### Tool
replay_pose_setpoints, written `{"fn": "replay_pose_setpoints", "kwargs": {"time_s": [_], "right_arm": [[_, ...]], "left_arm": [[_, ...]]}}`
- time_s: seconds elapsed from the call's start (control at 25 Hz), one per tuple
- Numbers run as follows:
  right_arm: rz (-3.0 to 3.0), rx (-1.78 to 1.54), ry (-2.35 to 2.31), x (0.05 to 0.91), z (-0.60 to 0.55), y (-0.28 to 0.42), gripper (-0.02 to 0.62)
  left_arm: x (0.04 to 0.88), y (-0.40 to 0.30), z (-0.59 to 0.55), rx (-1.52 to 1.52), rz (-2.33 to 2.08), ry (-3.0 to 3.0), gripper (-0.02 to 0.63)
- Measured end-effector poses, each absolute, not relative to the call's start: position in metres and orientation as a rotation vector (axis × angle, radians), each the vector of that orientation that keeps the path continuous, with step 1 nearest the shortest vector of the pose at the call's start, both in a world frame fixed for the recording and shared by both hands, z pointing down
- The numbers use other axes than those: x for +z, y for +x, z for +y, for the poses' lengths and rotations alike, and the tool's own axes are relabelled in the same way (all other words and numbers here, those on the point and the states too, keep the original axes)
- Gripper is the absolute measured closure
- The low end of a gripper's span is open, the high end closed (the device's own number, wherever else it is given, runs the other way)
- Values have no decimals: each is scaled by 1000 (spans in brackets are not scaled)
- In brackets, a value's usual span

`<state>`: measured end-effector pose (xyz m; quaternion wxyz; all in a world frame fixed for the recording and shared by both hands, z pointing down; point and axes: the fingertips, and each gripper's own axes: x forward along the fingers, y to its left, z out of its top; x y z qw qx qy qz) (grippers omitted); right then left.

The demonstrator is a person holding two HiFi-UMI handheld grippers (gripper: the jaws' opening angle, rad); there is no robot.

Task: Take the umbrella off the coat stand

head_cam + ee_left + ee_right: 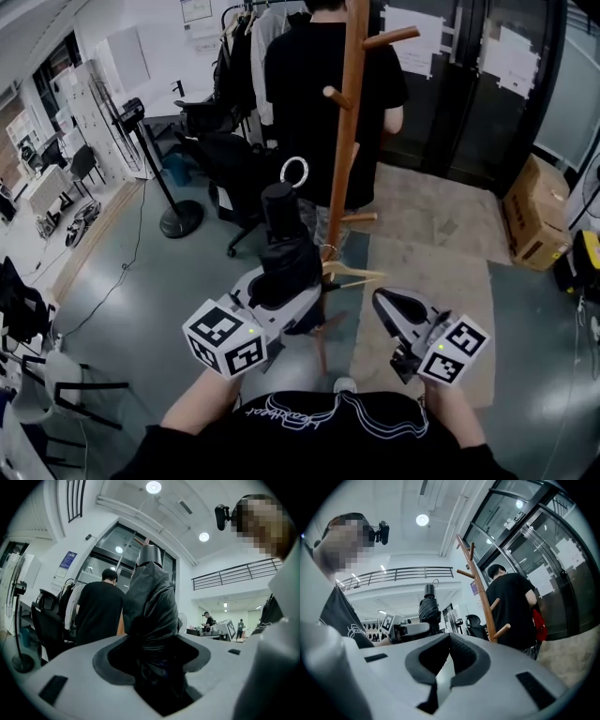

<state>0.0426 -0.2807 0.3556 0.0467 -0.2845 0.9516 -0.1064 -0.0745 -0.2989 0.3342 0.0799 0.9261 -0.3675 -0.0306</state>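
Head view: umbrella (pixel 281 248) clear of coat stand (pixel 349 112), clamped in left gripper (pixel 286 292); right gripper (pixel 392 305) closed, empty. Removal looks done.

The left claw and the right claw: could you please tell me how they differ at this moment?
The left claw is clamped on the folded black umbrella, which stands upright in it; the right claw holds nothing. The left claw's jaws stand apart round the umbrella, while the right claw's jaws meet at their tips. Both are white and held near the coat stand.
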Motion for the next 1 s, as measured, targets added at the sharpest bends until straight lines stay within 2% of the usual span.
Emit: {"fn": "replay_pose_setpoints", "kwargs": {"time_s": [1.0], "right_arm": [[2848,-438,-975,375,-247,4,592]], "left_arm": [[394,-93,-241,-92,-823,2664,365]]}}
